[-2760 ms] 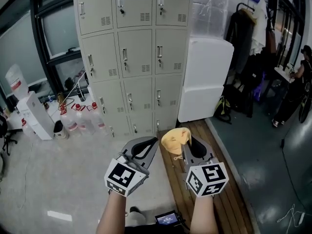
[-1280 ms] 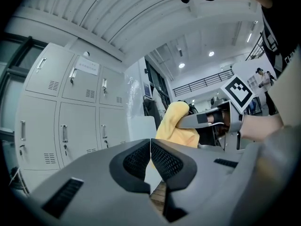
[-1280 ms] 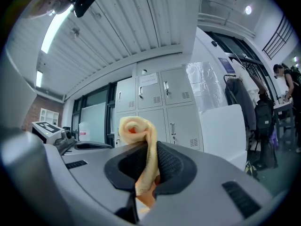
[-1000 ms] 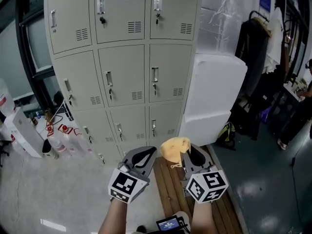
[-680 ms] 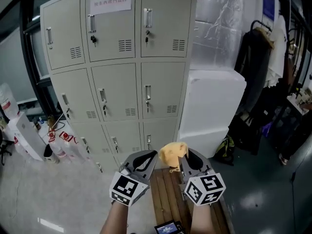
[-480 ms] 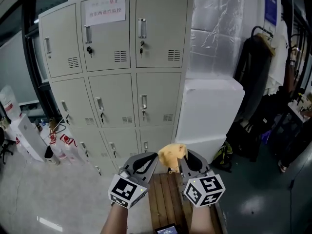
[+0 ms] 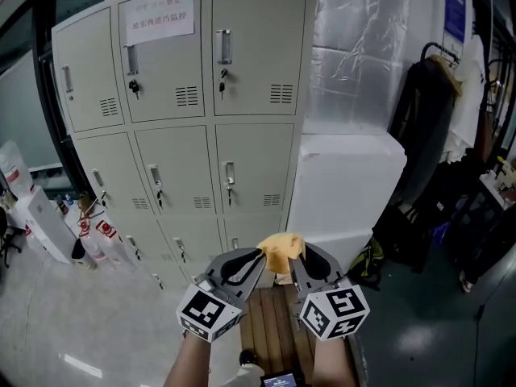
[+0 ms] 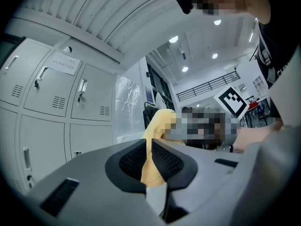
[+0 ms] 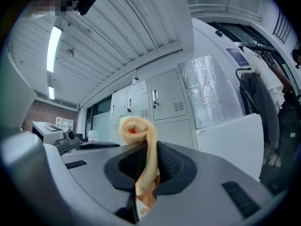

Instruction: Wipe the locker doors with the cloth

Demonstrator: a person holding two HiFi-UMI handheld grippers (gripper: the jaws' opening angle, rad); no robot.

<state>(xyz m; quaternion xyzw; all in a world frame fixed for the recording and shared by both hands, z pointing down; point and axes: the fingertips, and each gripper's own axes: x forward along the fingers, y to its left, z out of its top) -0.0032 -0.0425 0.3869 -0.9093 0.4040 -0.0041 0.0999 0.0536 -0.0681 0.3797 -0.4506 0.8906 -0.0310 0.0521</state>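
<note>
Forearms low, side by side, both tools tilted up and forward. Right gripper [image 7: 295, 256] clamped on yellow cloth [image 7: 280, 249], bunched above its jaws. Left gripper [image 7: 247, 259] jaws pressed together, nothing between, just beside cloth. Wooden slats [image 7: 264, 329] below. Beige locker doors [image 7: 184, 139] beyond, well apart from cloth.

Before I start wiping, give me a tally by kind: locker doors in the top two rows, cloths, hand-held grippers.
Locker doors, top two rows: 6
Cloth: 1, pinched in the right hand-held gripper
Hand-held grippers: 2, counting the left hand-held gripper, which carries nothing
Total: 9
</note>
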